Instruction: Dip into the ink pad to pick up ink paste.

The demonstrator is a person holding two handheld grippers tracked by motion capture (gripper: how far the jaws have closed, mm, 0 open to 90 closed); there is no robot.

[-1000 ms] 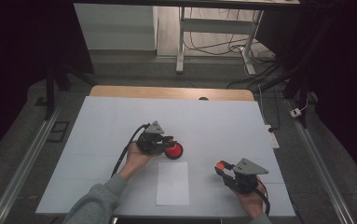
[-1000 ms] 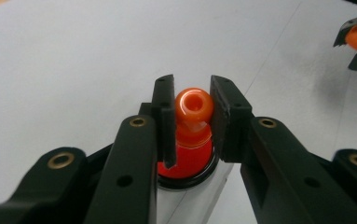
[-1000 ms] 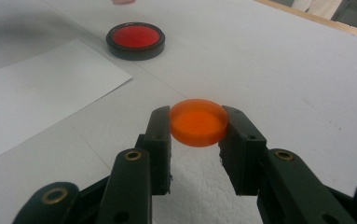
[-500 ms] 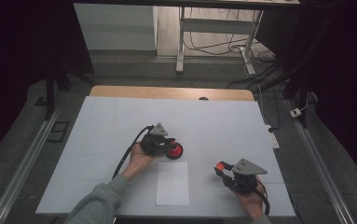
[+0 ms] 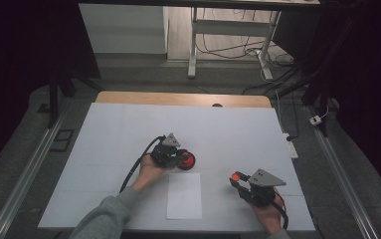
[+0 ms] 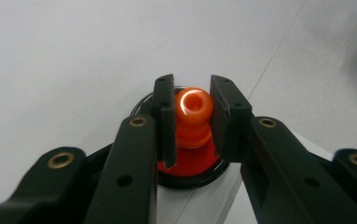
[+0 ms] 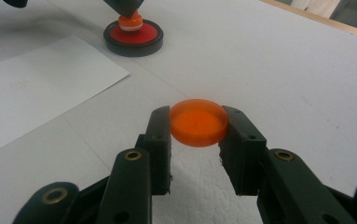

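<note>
Since the earlier frames the left gripper and the red round base with a black rim had slid a little to the right and nearer, toward the far edge of the white paper sheet; the right gripper had kept its place.

In the high view the left gripper sat near the middle of the white tabletop, the person's left hand behind it and a grey-green sleeve coming in from the near edge. Its fingers were clamped on the glossy orange knob that rose from the red base, one black pad pressed on each side of the knob. The base rested on the tabletop, touching or just overlapping the far edge of the paper sheet.

The right gripper lay near the right near corner of the tabletop, well apart from the left one and to the right of the paper. In the right gripper view its fingers were closed on a flat, translucent orange plastic disc, gripping it by its rim and holding it level just above the white surface. Farther off in that view stood the red base with the left gripper's tips on its knob, beside the corner of the paper sheet.
</note>
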